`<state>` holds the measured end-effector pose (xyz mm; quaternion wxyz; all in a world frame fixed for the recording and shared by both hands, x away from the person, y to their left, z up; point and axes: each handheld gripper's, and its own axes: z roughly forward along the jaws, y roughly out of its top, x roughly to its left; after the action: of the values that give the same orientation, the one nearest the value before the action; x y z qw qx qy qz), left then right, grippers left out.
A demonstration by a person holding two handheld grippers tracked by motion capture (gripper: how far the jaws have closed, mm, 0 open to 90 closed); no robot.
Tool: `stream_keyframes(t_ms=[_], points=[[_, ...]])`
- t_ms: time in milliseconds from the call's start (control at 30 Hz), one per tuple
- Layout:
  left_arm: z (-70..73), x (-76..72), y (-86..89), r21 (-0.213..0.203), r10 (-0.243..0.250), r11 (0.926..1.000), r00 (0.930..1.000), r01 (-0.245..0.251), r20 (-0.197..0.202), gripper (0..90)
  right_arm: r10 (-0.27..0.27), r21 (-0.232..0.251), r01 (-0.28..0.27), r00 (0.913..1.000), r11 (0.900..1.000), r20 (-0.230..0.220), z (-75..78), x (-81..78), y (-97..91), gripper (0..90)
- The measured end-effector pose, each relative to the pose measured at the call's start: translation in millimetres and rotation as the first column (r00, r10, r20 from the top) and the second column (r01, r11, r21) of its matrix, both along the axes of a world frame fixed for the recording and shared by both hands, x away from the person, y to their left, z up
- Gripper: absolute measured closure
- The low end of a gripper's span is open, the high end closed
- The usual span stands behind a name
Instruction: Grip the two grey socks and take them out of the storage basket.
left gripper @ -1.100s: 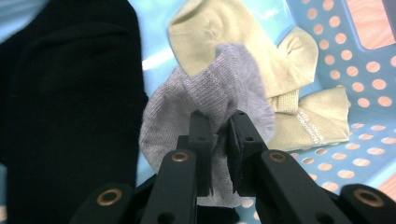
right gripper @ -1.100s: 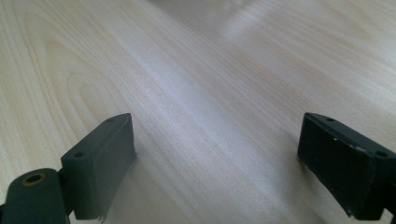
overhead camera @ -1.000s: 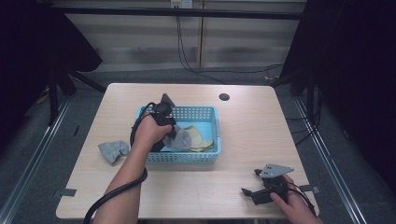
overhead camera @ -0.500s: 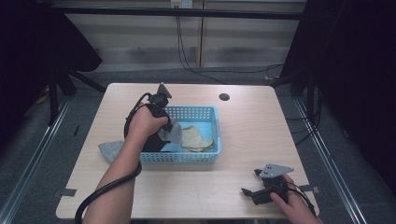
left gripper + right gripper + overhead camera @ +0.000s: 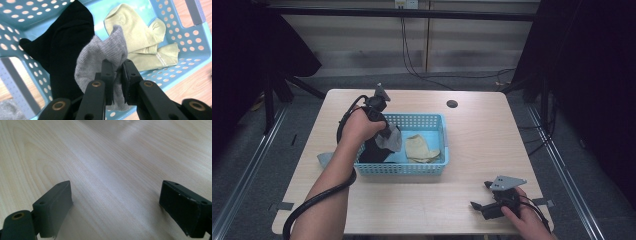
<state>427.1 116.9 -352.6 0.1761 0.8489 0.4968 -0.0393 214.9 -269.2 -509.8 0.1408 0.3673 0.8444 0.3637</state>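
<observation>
Pale wood tabletop (image 5: 472,135), dark curtains at both sides, and a light blue perforated basket (image 5: 432,167) standing left of the middle. Over its left half the left gripper (image 5: 388,136) has its jaws pinched together on a grey sock (image 5: 100,57), clamped at a fold so the cloth bunches above the pads and hangs below them. Set against the frames of a moment ago, that hand has come up: then it was pushed down into the basket, now the sock dangles clear of the basket floor, above a black sock (image 5: 65,47) that lies draped against the left wall. A beige sock (image 5: 145,42) lies flat in the right half, untouched. On the table outside the basket's left wall, another grey sock (image 5: 325,159) peeks out from behind the forearm. I'd judge the grey sock is being lifted out, perhaps to join that one. The right gripper (image 5: 479,199) rests at the near right edge of the table, jaws standing wide apart over bare wood, holding nothing; it has not shifted.
</observation>
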Motion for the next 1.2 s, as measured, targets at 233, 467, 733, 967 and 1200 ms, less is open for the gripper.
stream_keyframes(t_ms=[233,467,733,967,1200], points=[[8.9,-1.1,9.4,-0.002,0.012,0.9999,0.9999,-0.012,0.004,81.3,0.0,0.0,0.0,1.0,1.0,0.0,0.0,0.1,0.0,10.7],[20.6,-5.1,21.0,0.014,0.034,0.9993,0.9993,-0.034,0.014,81.4,0.0,0.0,0.0,1.0,1.0,0.0,0.0,0.0,0.0,10.7],[31.9,-8.5,39.4,0.004,0.059,0.9982,0.9979,-0.059,0.027,81.3,0.001,0.0,-0.001,1.0,1.0,0.0,0.0,0.1,-0.1,10.7],[37.2,-12.3,62.4,-0.004,0.103,0.9947,0.9942,-0.103,0.031,81.3,0.0,0.0,0.0,1.0,1.0,0.0,0.0,0.0,0.0,10.7],[38.2,-16.4,83.9,-0.011,0.145,0.9894,0.9887,-0.145,0.038,81.3,0.0,0.0,0.0,1.0,1.0,0.0,0.0,0.0,0.0,10.7]])
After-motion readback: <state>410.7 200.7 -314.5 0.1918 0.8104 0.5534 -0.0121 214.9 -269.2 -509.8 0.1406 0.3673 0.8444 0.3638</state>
